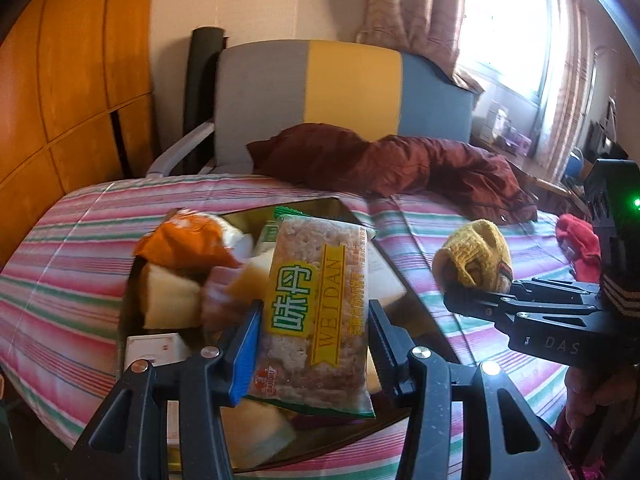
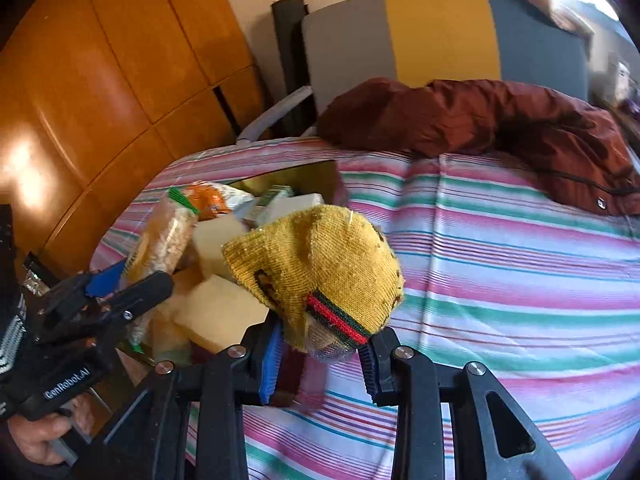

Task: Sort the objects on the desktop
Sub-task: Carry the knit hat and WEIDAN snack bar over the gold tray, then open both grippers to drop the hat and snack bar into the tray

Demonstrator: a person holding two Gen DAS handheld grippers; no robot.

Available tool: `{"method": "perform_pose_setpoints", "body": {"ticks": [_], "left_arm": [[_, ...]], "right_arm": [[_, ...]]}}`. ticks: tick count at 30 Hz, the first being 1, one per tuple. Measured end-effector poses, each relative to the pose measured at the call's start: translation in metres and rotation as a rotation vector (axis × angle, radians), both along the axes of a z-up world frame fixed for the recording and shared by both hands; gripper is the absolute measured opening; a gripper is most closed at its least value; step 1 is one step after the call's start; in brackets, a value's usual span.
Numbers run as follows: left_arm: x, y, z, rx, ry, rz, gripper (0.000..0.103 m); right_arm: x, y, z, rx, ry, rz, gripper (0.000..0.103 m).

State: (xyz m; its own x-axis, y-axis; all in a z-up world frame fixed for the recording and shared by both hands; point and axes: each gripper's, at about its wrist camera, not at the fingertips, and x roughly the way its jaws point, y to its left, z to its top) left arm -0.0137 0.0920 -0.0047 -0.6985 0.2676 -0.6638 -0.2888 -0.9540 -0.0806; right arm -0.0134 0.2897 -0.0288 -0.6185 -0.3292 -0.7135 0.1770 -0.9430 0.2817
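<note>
— Why is the left gripper [image 1: 316, 344] clamped on that snack packet [image 1: 316, 316]?
— To carry it above the box [image 1: 332, 206] of snacks.
— And the right gripper [image 2: 320, 356]?
— Pinched shut on the yellow sock [image 2: 320, 264], held over the striped sheet [image 2: 500, 280], apart from the food, I'd guess.

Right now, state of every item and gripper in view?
left gripper: shut on cracker packet
cracker packet: held upright over the box
right gripper: shut on yellow sock
yellow sock: held off the bedspread
box: open, full of snacks
red jacket: crumpled on bedspread
</note>
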Motion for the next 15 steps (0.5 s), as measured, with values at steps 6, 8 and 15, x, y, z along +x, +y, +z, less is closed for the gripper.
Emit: {"method": "perform_pose_setpoints", "body": {"ticks": [6,8,15], "left_arm": [[-0.010,-0.045,-0.003,0.030,-0.012,0.097,0.050],[-0.014,-0.060,-0.005,0.037,-0.018,0.128,0.050],[-0.030,-0.082,-0.009,0.049,-0.035,0.178,0.050]], "right_arm": [[-0.021,-0.033,0.008,0.008,0.008,0.049,0.034],[-0.031,-0.038,0.011,-0.004,0.008,0.054,0.034],[-0.073,-0.062,0.018,-0.005,0.010,0.082,0.035]]}}
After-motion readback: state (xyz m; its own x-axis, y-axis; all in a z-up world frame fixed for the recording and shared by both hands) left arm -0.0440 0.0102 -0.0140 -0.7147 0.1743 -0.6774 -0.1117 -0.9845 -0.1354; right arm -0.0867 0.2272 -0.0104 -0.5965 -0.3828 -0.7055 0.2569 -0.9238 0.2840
